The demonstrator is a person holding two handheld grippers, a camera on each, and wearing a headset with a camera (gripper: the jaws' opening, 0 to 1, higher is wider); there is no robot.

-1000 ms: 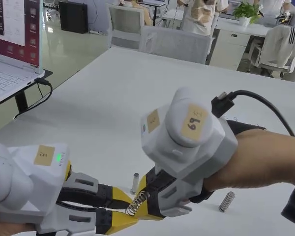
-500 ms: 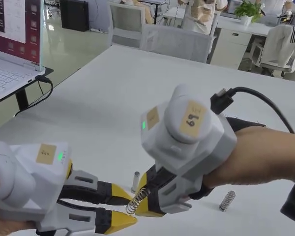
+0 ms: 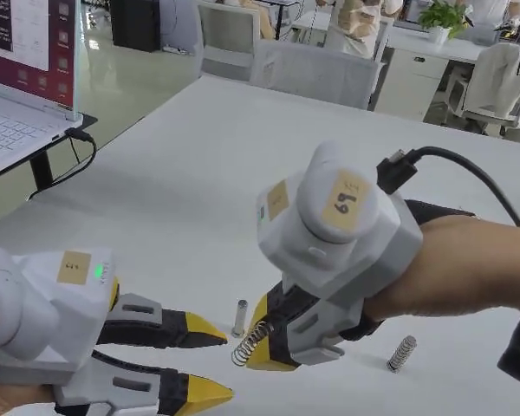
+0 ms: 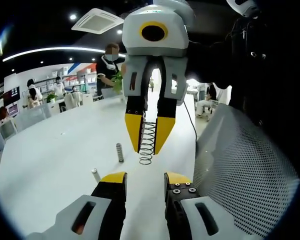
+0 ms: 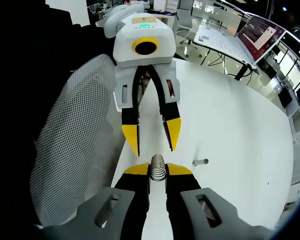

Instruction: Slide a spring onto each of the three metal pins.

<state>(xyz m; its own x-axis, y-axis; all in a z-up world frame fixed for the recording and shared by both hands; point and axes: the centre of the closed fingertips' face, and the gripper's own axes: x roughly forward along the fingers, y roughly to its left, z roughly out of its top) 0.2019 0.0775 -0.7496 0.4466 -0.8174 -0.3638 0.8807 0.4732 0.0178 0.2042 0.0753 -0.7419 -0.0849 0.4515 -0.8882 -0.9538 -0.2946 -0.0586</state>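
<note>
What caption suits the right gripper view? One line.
Right gripper clamps a spring, facing the open left gripper, a metal pin beside.

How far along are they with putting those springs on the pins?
Nothing looks done yet: the metal pin in view stands bare. In hand: the right gripper is shut on a spring; the left gripper is open. Left: threading that spring, then the spare spring lying on the table.
</note>
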